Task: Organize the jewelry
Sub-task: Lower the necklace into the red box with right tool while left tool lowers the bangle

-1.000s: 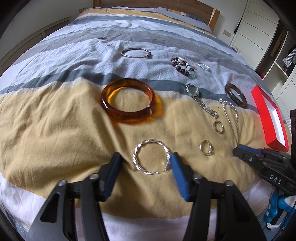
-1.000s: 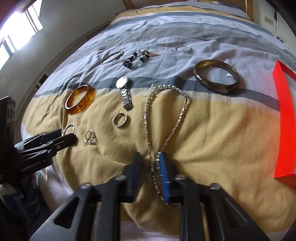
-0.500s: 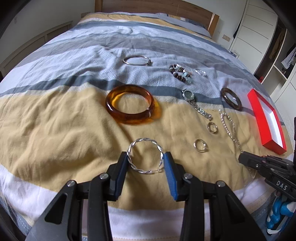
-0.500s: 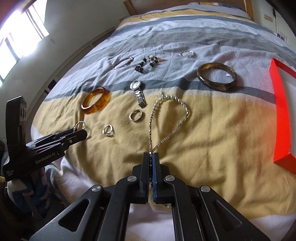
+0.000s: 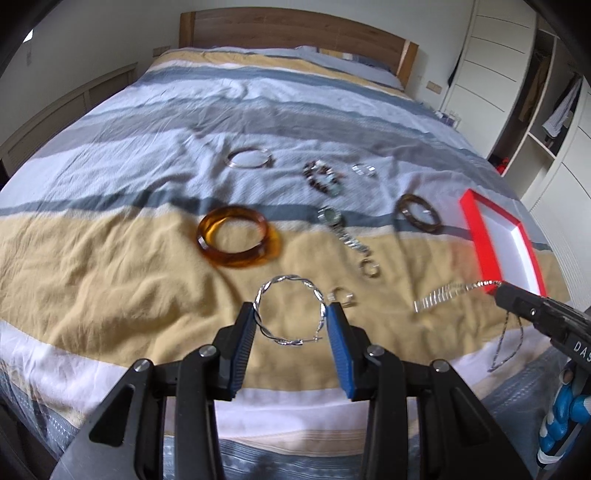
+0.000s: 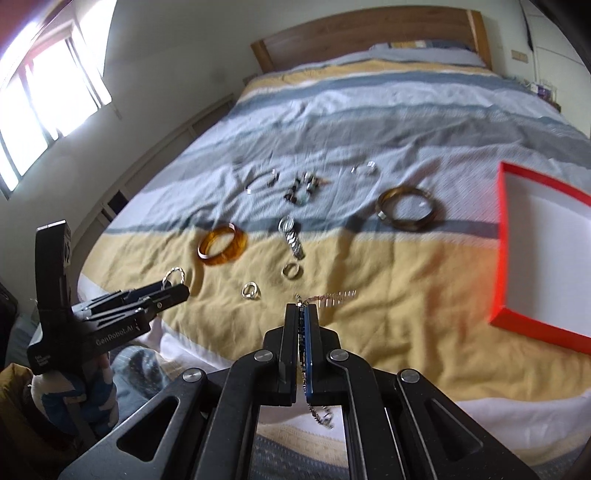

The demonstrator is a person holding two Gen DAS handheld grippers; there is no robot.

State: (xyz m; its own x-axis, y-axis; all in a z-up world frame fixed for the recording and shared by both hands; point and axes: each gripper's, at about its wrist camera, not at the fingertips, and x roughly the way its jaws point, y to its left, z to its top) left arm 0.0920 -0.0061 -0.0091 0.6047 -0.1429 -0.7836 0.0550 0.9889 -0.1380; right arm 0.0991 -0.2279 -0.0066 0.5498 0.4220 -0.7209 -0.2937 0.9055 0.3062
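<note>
My left gripper [image 5: 290, 314] is shut on a twisted silver bangle [image 5: 290, 291], held above the bedspread. My right gripper [image 6: 301, 310] is shut on a silver necklace [image 6: 332, 295], lifted off the bed, its ends dangling; it also shows in the left wrist view [image 5: 443, 295]. On the bed lie an amber bangle [image 5: 236, 236], a dark brown bangle [image 5: 421, 214], a watch [image 5: 340, 229], two rings [image 5: 370, 267] [image 5: 341, 295], a beaded bracelet [image 5: 323, 179], a thin silver bangle [image 5: 249, 158] and a small silver bracelet [image 5: 364, 170]. An open red box [image 6: 546, 251] lies at the right.
The bedspread [image 5: 110, 258] is striped yellow, grey and blue. A wooden headboard [image 5: 295, 29] stands at the far end. White wardrobes [image 5: 517, 74] are at the right, a window [image 6: 44, 92] at the left.
My left gripper closed on the twisted silver bangle and lifted it. My right gripper closed on the necklace and raised it off the bed, pulling it toward the near edge.
</note>
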